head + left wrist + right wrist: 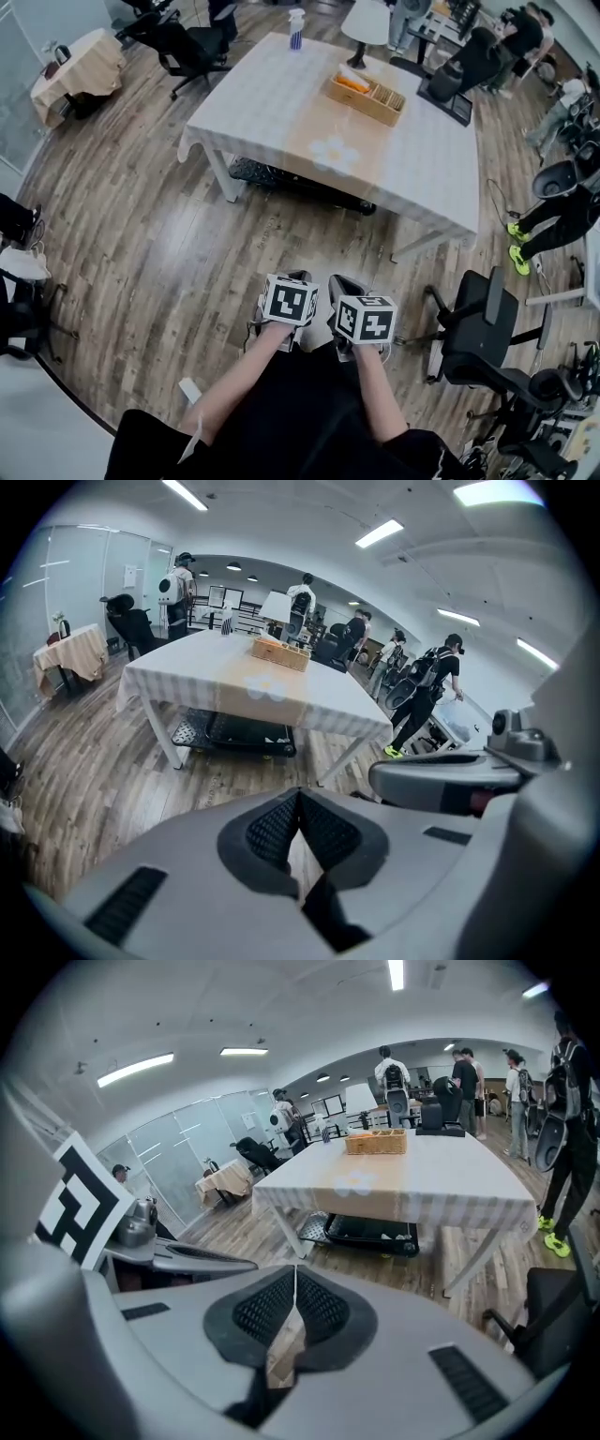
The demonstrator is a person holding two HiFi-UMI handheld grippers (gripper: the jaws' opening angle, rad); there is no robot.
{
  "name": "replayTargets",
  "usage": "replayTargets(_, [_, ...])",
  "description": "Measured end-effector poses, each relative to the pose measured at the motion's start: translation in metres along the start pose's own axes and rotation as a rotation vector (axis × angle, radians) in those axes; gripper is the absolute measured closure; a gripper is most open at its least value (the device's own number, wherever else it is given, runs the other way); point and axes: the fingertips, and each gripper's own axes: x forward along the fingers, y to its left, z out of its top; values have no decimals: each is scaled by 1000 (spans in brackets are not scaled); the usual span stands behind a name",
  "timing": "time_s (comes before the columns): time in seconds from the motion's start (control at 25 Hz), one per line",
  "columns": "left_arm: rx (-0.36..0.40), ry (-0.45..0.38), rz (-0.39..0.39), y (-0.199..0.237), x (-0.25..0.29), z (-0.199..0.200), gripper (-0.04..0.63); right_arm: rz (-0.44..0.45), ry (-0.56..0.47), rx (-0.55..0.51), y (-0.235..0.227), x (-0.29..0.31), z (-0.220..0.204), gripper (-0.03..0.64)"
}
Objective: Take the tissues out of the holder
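Observation:
A shallow wooden holder (367,96) stands on the far side of the white-clothed table (281,112), with orange and white packets at its left end. It also shows small and far off in the left gripper view as holder (280,653) and in the right gripper view as holder (375,1141). Both grippers are held close to my body, well short of the table, above the wooden floor. My left gripper (300,277) (298,795) is shut with nothing in it. My right gripper (342,280) (295,1270) is shut and empty too.
A black office chair (487,330) stands close on my right, and more chairs are at the far left. A black cart (281,178) sits under the table. A spray bottle (296,28) stands at the table's far edge. People stand at the back right.

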Motion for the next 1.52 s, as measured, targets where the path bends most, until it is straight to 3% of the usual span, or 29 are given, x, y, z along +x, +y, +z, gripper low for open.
replayTargets(0.36, [-50, 2, 16, 34, 8, 24, 595, -13, 19, -18, -10, 31, 34, 601])
replayTargets(0.72, [-117, -37, 74, 59, 27, 56, 595, 67, 18, -12, -19, 64, 69, 601])
replayTargets(0.84, [-138, -37, 89, 65, 43, 78, 595, 124, 5, 0, -26, 78, 95, 601])
replayTargets(1.52, [-236, -31, 191, 68, 134, 212, 595, 217, 117, -139, -97, 158, 215, 603])
